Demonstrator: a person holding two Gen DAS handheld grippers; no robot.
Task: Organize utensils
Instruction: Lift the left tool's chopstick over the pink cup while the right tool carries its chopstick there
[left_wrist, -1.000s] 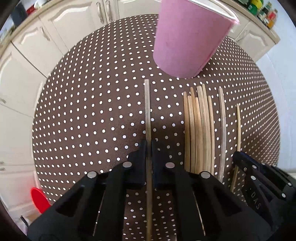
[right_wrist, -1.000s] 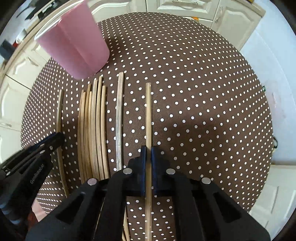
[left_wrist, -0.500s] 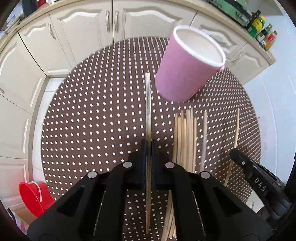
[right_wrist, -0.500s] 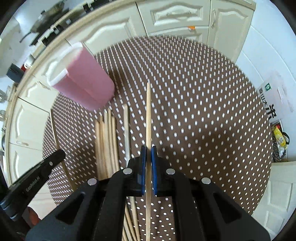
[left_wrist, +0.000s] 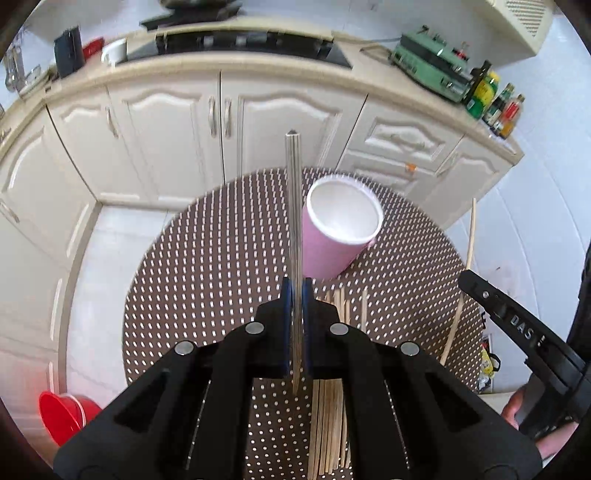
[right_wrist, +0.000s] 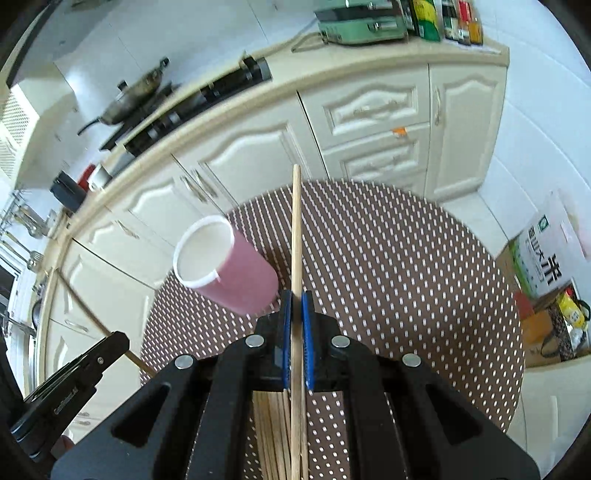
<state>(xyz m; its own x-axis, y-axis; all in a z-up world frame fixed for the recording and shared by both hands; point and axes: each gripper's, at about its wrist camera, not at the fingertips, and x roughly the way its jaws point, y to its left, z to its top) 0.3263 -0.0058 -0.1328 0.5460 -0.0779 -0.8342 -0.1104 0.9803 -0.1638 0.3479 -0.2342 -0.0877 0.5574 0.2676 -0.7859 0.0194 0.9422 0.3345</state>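
Chopsticks are pinched one apiece in my left gripper (left_wrist: 294, 295) and right gripper (right_wrist: 294, 301), each stick running straight out ahead. Between them and forward stands the pink cup (left_wrist: 338, 227), mouth up, slightly nearer my left.

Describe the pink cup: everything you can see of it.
The pink cup stands upright on the dotted tablecloth, mouth up. Its outside is matte pink, its inside and thick rolled rim white; it looks like plastic or paper. It appears empty. A small white tab shows at the rim in the right wrist view. Loose chopsticks lie near its base; whether they touch it cannot be told. Neither gripper touches it.
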